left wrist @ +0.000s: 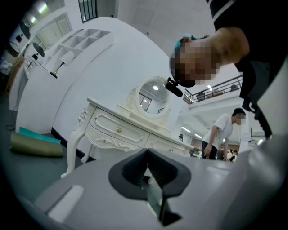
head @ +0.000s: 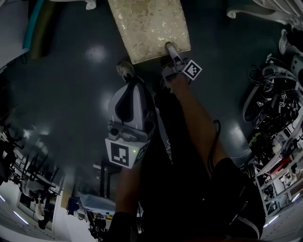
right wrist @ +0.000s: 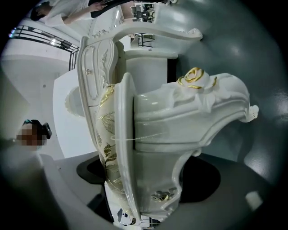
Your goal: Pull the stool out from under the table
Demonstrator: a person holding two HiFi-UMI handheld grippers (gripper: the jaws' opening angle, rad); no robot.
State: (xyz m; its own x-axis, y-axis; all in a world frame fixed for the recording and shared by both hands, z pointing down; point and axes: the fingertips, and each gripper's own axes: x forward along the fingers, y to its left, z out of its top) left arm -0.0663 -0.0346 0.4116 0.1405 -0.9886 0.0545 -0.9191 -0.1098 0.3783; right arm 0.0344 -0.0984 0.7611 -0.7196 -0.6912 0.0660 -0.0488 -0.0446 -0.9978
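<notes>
The stool (head: 147,26) has a gold-patterned cushion and a white carved frame, and stands on the dark floor at the top of the head view. My right gripper (head: 171,53) is shut on its near edge. In the right gripper view the cushion and the carved apron (right wrist: 180,130) fill the space between the jaws of the right gripper (right wrist: 148,179). My left gripper (head: 125,71) hangs left of the stool, apart from it. Its jaws are shut with nothing between them, as the left gripper view (left wrist: 146,168) shows. The white dressing table (left wrist: 121,130) with an oval mirror (left wrist: 153,96) stands ahead.
A rolled green mat (left wrist: 36,146) lies on the floor left of the table. Cables and equipment (head: 274,104) pile up along the right. White table feet (head: 234,12) show at the top edge. A person in a white shirt (left wrist: 225,130) stands in the background.
</notes>
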